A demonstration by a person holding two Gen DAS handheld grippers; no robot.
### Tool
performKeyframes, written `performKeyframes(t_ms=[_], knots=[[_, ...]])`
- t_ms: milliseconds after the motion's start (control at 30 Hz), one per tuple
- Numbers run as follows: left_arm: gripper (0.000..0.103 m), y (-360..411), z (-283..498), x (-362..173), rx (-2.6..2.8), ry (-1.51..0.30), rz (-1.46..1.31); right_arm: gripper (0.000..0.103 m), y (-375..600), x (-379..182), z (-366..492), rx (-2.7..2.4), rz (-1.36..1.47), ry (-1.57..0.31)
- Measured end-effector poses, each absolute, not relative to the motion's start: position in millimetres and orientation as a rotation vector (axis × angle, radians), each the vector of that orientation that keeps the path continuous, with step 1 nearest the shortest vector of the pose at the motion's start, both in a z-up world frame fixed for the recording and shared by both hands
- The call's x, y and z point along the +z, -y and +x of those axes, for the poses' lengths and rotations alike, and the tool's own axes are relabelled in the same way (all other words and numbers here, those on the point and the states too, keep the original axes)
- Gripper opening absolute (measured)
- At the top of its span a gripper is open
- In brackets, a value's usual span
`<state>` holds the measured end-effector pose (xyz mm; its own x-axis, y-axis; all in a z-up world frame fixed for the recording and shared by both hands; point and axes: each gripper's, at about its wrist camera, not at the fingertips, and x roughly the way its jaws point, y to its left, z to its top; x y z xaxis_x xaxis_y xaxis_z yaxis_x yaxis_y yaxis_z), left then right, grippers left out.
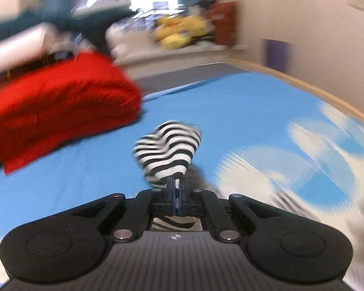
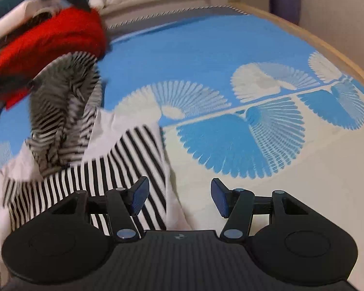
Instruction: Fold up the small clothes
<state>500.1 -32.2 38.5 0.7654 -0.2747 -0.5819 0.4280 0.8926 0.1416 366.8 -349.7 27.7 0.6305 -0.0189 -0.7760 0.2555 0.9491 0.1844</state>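
Observation:
A small black-and-white striped garment [image 2: 123, 160] lies on the blue and white patterned bed cover [image 2: 206, 48]. In the left wrist view my left gripper [image 1: 176, 189] is shut on a bunched fold of that striped garment [image 1: 167, 148], which sticks up above its fingertips. The right wrist view shows the lifted part as a blurred striped mass at the left. My right gripper [image 2: 179, 195] stands open just above the cover, at the garment's right edge. Its left finger [image 2: 140, 195] hangs over the striped cloth, with nothing between the pads.
A folded red cloth [image 1: 60, 106] sits on the cover at the left, with a person's white sleeve [image 1: 17, 48] beyond it. A wooden bed rim [image 2: 327, 46] runs along the right. Yellow soft toys [image 1: 182, 31] lie on a ledge at the back.

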Motion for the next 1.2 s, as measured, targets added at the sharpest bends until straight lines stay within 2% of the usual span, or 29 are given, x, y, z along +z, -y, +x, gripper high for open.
performKeyframes(t_ms=[67,200,267,367,433,533,733,867,900,1200], knots=[[0.002,27.1,418.1,35.6,-0.472,-0.585,0.355,0.058,358.9,35.3,361.2,-0.183,0.344,-0.854],[0.005,0.9,305.5,9.7,-0.567,-0.851,0.334,0.058,365.3,45.5,353.9,-0.193,0.404,-0.818],[0.005,-9.6,279.9,23.1,-0.513,-0.859,0.314,0.058,364.1,47.5,351.3,-0.191,0.422,-0.816],[0.011,-29.7,286.4,58.4,-0.375,-0.811,0.082,0.057,357.9,51.3,348.1,-0.163,0.451,-0.802],[0.011,-42.3,300.1,67.0,-0.272,-0.794,-0.094,0.043,351.2,53.6,347.9,-0.139,0.460,-0.790],[0.011,-48.4,333.7,41.3,-0.128,-0.813,-0.242,0.026,342.4,53.2,349.0,-0.076,0.516,-0.781],[0.011,-49.1,380.8,-27.8,0.009,-1.010,-0.360,0.028,325.6,38.6,360.3,-0.003,0.622,-0.829],[0.030,-57.8,403.3,-59.5,0.049,-1.067,-0.385,0.028,312.9,17.9,376.7,0.031,0.672,-0.898],[0.031,-60.9,405.7,-64.9,0.055,-1.089,-0.388,0.029,308.7,13.2,380.0,0.035,0.675,-0.910],[0.028,-73.1,410.1,-79.2,0.057,-1.159,-0.442,0.048,262.8,-22.3,417.8,0.085,0.645,-1.007]])
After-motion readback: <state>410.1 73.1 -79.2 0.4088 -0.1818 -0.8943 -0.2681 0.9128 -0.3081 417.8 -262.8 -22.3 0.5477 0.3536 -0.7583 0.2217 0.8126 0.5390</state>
